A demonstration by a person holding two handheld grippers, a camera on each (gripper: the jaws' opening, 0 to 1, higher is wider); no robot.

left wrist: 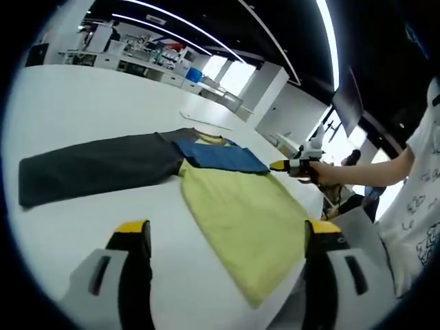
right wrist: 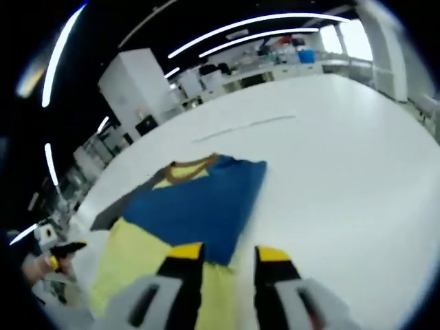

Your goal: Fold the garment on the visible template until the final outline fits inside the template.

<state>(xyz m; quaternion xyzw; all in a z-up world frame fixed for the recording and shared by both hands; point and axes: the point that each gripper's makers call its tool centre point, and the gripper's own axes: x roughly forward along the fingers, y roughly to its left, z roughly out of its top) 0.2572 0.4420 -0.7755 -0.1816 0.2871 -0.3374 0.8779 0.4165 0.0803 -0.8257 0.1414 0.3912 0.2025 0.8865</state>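
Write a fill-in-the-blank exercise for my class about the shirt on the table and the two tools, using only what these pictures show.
1. The shirt has a ____ body.
2. The sleeve folded across its chest is ____.
3. The long sleeve spread flat on the table is dark ____.
4. The left tool, hovering above the shirt, is ____.

Missing words: yellow; blue; grey; open

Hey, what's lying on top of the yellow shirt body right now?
A blue sleeve is folded across the upper yellow body, below the brown collar. A dark grey sleeve lies spread on the white table. The chest under the blue sleeve is covered.
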